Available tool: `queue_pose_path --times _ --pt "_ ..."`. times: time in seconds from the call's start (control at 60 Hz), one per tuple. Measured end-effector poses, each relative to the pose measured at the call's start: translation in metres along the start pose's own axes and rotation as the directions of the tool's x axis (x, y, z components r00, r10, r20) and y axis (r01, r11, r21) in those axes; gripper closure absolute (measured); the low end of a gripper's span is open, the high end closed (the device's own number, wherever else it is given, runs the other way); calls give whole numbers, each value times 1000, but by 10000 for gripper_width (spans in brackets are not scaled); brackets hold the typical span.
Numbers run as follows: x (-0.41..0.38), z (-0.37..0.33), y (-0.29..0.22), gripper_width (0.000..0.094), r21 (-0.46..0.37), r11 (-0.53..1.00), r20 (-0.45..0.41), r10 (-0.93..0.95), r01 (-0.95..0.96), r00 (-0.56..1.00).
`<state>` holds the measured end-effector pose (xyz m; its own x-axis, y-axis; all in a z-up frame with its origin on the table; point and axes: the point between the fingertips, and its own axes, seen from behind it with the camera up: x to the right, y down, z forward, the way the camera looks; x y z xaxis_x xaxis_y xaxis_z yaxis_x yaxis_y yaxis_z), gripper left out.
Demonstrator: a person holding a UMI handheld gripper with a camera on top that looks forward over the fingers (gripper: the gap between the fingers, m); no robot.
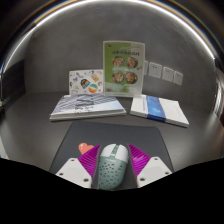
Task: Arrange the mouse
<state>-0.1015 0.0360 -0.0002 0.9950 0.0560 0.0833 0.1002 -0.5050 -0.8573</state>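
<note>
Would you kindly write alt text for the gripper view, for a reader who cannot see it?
A pale, perforated computer mouse sits between the gripper's two pink-padded fingers, at the near edge of a dark mouse mat on a grey desk. Beyond the mat lie two books side by side, and two illustrated booklets stand against the wall.

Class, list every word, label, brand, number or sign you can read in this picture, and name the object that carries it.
No text is readable.
Upright booklet: green heading and round pictures, too small to read.
Card with coloured shapes: print too blurred.
Flat grey book: print illegible.
White book with blue band: print illegible.
Mouse between the gripper's fingers: no markings visible.
</note>
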Motion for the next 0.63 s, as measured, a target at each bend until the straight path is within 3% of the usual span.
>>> queue_pose_path --times 0.017,0.033,0.083,0.183,0.217,0.417,0.633 --pt "0 0 1 468 -2 1000 0 -1 1 1000" --pt "0 1 1 393 -5 1000 -1 0 0 1000" --pt "3 2 2 347 -14 1000 -12 26 -26 1000" --pt "9 -8 1 69 -43 996 -38 72 -73 997" --pt "10 -15 -6 110 -21 996 -40 84 -85 996" --pt "-7 -104 -18 109 56 995 49 79 -82 996" --pt "-68 -212 51 102 -36 997 247 77 -70 966"
